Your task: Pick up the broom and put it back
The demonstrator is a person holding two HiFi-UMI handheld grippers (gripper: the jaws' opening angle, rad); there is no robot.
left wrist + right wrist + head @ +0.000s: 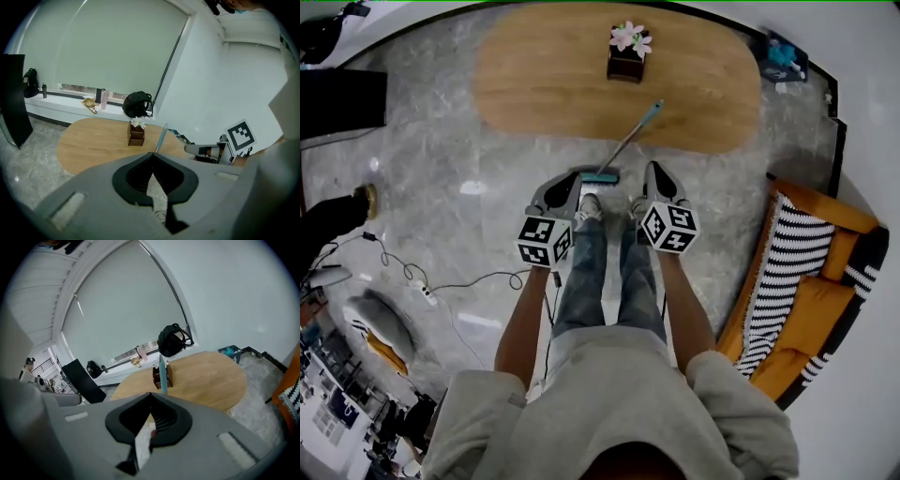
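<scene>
**Head view, left to right.** A black panel (342, 98) is cut off by the frame's left edge. Below it, a white power strip (425, 292) with its cable is laid on the grey marble floor (441, 187).

The left gripper (570, 180) is held out over the floor. Its cube (545, 240) is faced with square black-and-white markers, the only print that can be made out. In the left gripper view its jaws are seen brought together at the tips, with nothing between them.

The broom (626, 142) is found just ahead of the two grippers and between them. Its teal head is set on the marble just beside the left gripper's tip. Its handle is slanted up and to the right until its teal end overlaps the near edge of the oval wooden table (534, 84). Whether the handle is propped on that edge cannot be told.

On the table a brown box (624, 64) is stood, filled with pink and white flowers (630, 37).

The right gripper (654, 171) is likewise closed, tips together and empty.

At the far right an orange sofa (825, 300) under a striped throw (778, 281) is cut off by the frame.

**Gripper views.** In both, the broom's lower part is hidden behind the gripper body, and only the upper handle is shown.
</scene>
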